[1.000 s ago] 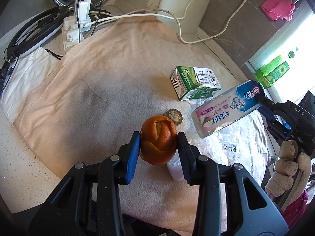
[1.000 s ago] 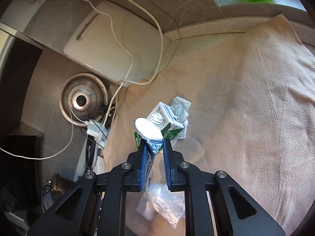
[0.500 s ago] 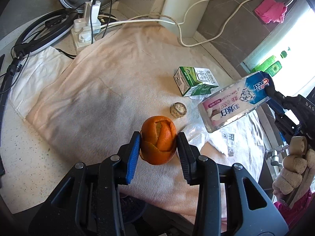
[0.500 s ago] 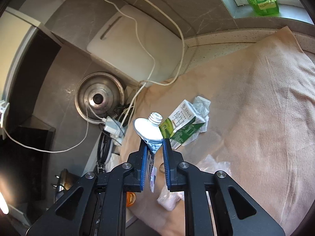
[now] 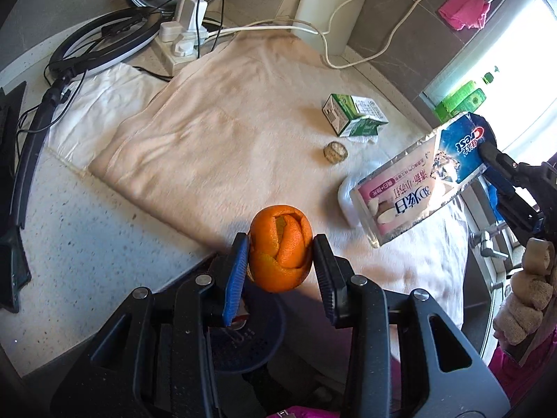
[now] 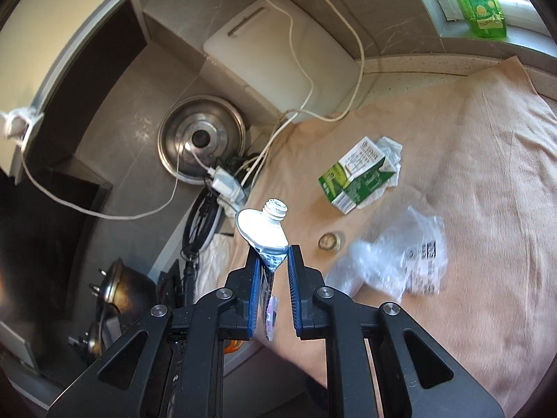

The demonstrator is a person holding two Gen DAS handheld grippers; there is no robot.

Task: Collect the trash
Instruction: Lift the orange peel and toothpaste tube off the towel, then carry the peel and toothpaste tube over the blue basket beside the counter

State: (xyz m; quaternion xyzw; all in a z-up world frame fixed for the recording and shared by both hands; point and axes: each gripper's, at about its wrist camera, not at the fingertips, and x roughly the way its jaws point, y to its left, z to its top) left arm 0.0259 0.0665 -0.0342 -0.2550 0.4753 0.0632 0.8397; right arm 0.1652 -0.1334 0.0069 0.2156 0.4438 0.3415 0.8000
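Note:
My left gripper [image 5: 281,256] is shut on an orange peel [image 5: 280,248], held above the counter's front edge, over a dark round bin [image 5: 259,334] seen below the fingers. My right gripper [image 6: 272,264] is shut on a flattened toothpaste tube [image 6: 263,228], capless neck pointing away; the same tube [image 5: 423,183] hangs at the right of the left wrist view. On the beige towel [image 5: 226,132] lie a green milk carton [image 5: 351,115], a small round cap [image 5: 335,152] and a crumpled clear plastic wrapper [image 6: 400,254].
A power strip with plugs and white cables [image 5: 181,35], a ring light [image 5: 101,45] and a steel pot lid [image 6: 200,139] crowd the back left. A white cutting board [image 6: 278,59] leans on the wall. A green bottle [image 6: 482,3] stands on the sill. A gloved hand [image 5: 525,299] is at right.
Both grippers have drawn back toward the counter's front edge with their loads. The peel, which was over the towel, now hangs past the edge over the bin. The tube has risen off the towel.

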